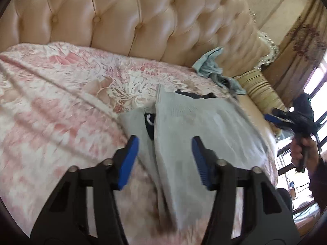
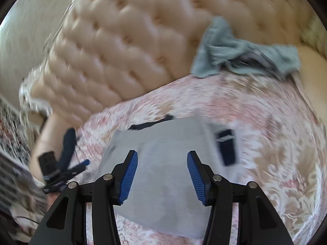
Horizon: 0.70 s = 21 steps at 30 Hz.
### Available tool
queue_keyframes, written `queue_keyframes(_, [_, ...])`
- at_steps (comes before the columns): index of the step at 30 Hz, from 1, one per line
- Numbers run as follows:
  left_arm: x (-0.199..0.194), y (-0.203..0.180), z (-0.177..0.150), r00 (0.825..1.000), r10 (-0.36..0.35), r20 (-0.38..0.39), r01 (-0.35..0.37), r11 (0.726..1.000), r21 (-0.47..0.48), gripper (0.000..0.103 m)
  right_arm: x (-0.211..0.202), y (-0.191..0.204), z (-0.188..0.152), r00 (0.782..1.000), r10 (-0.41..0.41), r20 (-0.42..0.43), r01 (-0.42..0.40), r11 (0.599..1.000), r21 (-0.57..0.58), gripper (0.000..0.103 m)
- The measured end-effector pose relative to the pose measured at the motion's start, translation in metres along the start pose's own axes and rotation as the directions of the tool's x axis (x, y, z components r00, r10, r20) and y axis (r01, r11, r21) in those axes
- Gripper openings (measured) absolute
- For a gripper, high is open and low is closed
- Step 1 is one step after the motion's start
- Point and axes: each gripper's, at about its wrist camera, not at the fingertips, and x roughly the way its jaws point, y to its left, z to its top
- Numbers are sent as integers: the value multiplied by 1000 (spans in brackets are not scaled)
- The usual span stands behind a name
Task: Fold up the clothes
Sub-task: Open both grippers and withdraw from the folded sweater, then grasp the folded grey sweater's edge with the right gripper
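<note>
- The bed's pink and white flowery cover fills the 9 o'clock side of the left wrist view. It is flat, so it makes a good place for folding.
- The soft light grey knit garment with dark trim lies on that cover, in the middle of the view, straight ahead of both claws. It is partly folded, with one flap lying over the rest.
- A small dark label shows at the 12 o'clock end of the open gap in the left wrist view.
- The left gripper has its blue pads apart. Nothing is between them. They hang just above the grey cloth.
- The right gripper is apart too, with nothing held, and the grey cloth lies under it.
- I think the garment is light and floppy. It will sag and bend if only one spot is lifted.
- It looks a bit fuzzy, so it should not slip much. It will not break.
- Good places to pinch are the two corners of one edge, one claw on each, so the cloth stays straight.
- A crumpled pale blue-green piece of clothing waits at 1 o'clock, against the puffy cream buttoned headboard.
</note>
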Motion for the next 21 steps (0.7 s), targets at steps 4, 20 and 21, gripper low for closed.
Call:
queue_keyframes(4, [42,7,19,996,-17,-91,14,999,-35,37,7,-40,8,999,42,21,-44,994,100,54])
queue_keyframes(20, [53,11,24,996,-33,-87,30,999,-38,5,81,-42,29,990,-95,-100,82,988,-129,60])
queue_keyframes(21, [53,11,24,996,-33,-87,30,999,-38,5,84,-41,29,989,-107,-103,92,986,-138,59])
